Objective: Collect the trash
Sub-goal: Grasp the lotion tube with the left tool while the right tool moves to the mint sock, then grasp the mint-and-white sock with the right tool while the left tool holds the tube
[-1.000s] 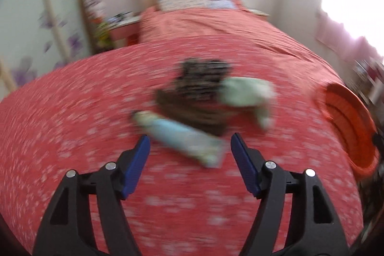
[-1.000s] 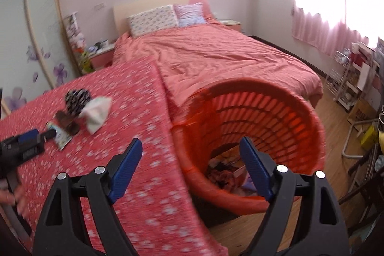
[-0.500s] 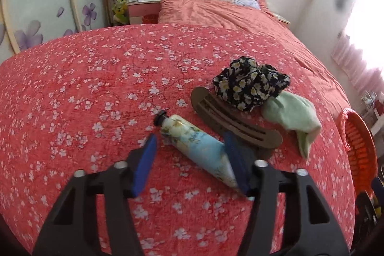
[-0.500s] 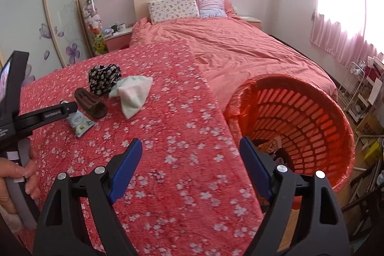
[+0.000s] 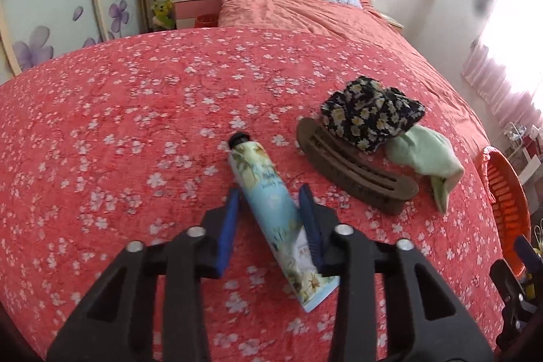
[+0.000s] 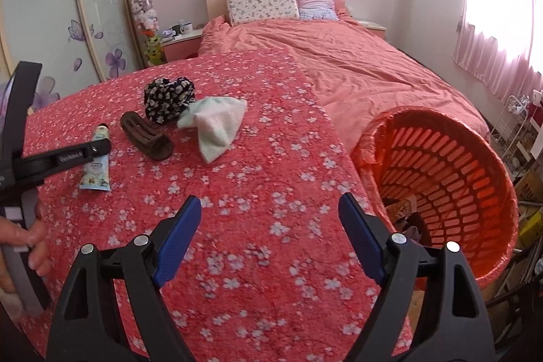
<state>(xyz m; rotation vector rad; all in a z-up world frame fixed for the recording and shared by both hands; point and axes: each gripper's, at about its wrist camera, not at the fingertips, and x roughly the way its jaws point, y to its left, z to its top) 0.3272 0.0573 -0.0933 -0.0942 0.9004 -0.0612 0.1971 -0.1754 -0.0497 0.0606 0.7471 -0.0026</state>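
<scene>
A pale blue floral tube (image 5: 258, 168) with a black cap lies on the red flowered cloth (image 5: 135, 124). My left gripper (image 5: 269, 189) straddles the tube. Its jaws are closing, the right pad is at the tube's side and a thin gap shows at the left pad. In the right wrist view the tube (image 6: 98, 165) lies under the left gripper's finger (image 6: 81, 155). My right gripper (image 6: 269, 199) is open over bare cloth with nothing between its fingers. The orange trash basket (image 6: 441, 158) stands to its right, with scraps inside.
A brown hair clip (image 5: 353, 168), a black floral fabric bundle (image 5: 370, 114) and a pale green cloth (image 5: 424, 151) lie just right of the tube. A hand (image 6: 30, 236) holds the left gripper. A bed (image 6: 339, 63) is behind, shelves (image 6: 519, 124) at right.
My left gripper has come forward and down over the tube, and its jaws have narrowed around it. The right wrist view has swung left, from over the basket to over the flowered cloth.
</scene>
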